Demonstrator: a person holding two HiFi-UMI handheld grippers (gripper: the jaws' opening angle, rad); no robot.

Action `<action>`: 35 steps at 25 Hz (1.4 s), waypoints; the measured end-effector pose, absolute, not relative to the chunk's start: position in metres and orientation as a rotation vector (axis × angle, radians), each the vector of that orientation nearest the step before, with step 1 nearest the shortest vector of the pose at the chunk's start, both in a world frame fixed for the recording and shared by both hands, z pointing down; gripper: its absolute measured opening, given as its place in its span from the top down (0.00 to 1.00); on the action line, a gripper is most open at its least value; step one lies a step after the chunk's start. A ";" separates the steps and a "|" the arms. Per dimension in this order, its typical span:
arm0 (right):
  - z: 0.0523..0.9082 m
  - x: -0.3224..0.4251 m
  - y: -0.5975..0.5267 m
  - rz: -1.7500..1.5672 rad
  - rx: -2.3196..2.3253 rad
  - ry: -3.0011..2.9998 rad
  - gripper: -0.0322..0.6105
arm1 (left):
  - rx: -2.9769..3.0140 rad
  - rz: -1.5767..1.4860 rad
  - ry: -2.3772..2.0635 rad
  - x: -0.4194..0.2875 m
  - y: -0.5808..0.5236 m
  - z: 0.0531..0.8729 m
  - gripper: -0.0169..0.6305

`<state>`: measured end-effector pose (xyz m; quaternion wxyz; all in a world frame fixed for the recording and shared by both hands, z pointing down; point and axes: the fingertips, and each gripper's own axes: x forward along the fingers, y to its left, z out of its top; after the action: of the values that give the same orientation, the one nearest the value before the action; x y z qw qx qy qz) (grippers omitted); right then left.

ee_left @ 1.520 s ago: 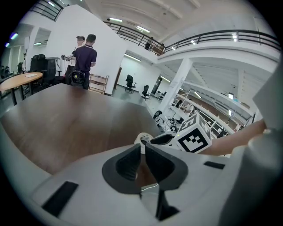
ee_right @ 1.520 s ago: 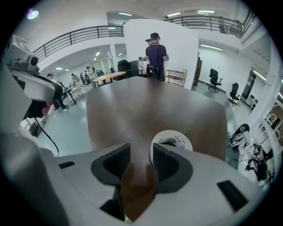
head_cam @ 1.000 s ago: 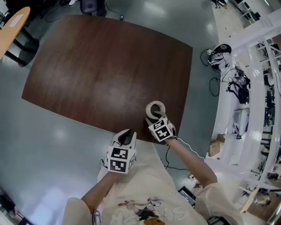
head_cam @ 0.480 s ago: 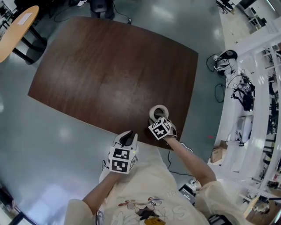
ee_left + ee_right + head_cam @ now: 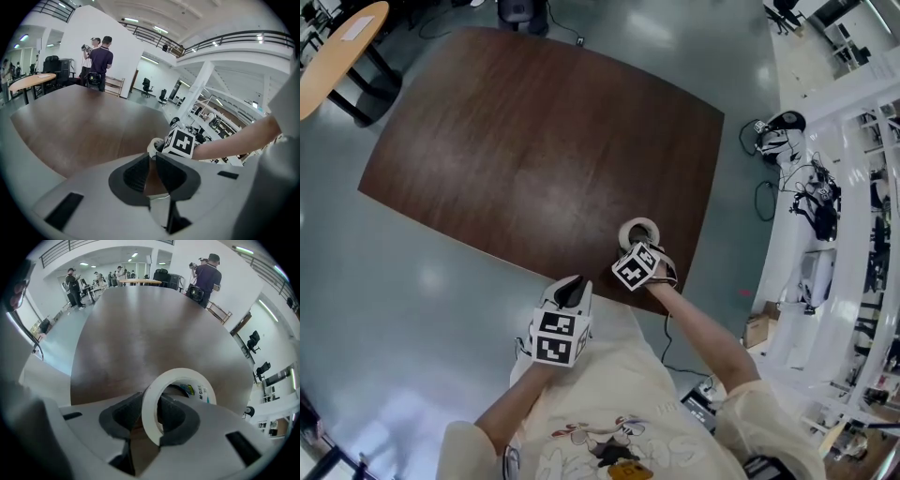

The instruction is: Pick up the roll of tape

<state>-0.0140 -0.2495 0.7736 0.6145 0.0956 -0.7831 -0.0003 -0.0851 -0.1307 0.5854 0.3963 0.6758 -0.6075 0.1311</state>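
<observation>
A white ring-shaped roll of tape (image 5: 624,232) sits near the front right edge of the dark brown wooden tabletop (image 5: 534,141). The right gripper (image 5: 150,404), its jaws just closing, pinches the roll's wall. The left gripper (image 5: 153,160) hovers beside it, jaws nearly together and empty.

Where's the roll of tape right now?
In the head view the roll of tape sits on the wooden table near its front right edge, its wall between the jaws of the right gripper, which have just been closing on it.
</observation>
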 end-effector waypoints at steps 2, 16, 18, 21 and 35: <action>0.775 -0.014 -0.246 0.014 0.228 -1.795 0.78 | 1.714 0.322 -1.540 -0.087 -0.123 0.585 0.90; 0.752 -0.025 -0.213 0.068 0.403 -1.893 0.79 | 1.756 0.303 -1.508 -0.101 -0.069 0.574 0.90; 0.745 -0.024 -0.209 0.074 0.428 -1.917 0.79 | 1.771 0.304 -1.502 -0.097 -0.065 0.572 0.90; 0.733 -0.026 -0.203 0.096 0.475 -1.962 0.79 | 1.791 0.313 -1.483 -0.092 -0.058 0.572 0.90; 0.658 -0.034 -0.171 0.177 0.610 -2.168 0.80 | 1.843 0.295 -1.483 -0.094 -0.046 0.554 0.90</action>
<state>-0.0339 -0.1707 0.6580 0.4272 0.2440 -0.8677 0.0707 -0.0941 -0.0462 0.5539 0.3697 0.7183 -0.5780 0.1151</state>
